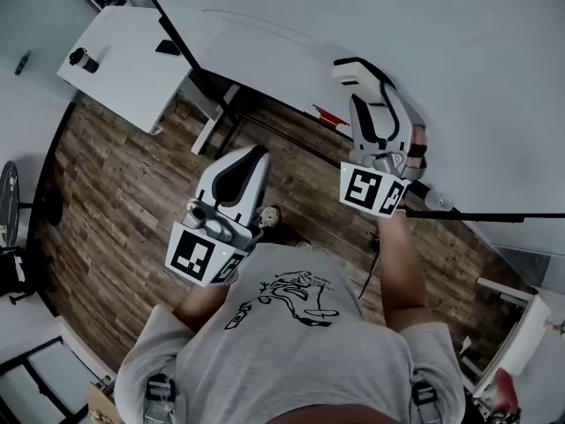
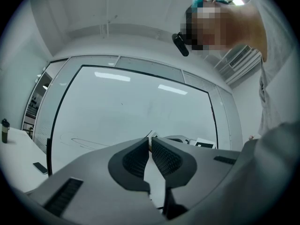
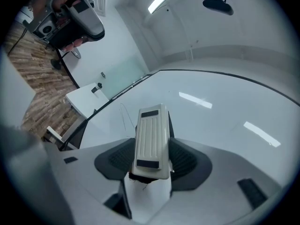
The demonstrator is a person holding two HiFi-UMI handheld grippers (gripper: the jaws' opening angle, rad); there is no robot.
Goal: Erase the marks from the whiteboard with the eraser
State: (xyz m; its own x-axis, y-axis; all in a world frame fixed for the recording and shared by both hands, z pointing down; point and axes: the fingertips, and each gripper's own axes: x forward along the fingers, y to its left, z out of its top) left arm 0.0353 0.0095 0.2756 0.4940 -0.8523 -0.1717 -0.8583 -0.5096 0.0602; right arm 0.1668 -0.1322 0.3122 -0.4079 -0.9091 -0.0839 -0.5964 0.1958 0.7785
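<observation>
A big whiteboard (image 1: 459,51) in a black frame fills the top of the head view, and faint thin lines (image 1: 265,26) curve across it. My right gripper (image 1: 364,85) is shut on a white eraser (image 1: 353,67) held close to the board's lower part, beside small red marks (image 1: 328,116). In the right gripper view the ribbed eraser (image 3: 151,135) sits between the jaws of that gripper (image 3: 152,156), pointing at the board (image 3: 225,102) with thin lines (image 3: 124,114) ahead. My left gripper (image 1: 255,155) hangs lower over the floor. Its jaws (image 2: 151,145) are shut and hold nothing.
A white table (image 1: 132,78) at the upper left carries a dark cup (image 1: 84,59) and a black flat object (image 1: 168,48). The floor (image 1: 115,201) is wooden planks. A black rail (image 1: 503,215) runs along the board's lower edge. White furniture (image 1: 521,325) stands at the right.
</observation>
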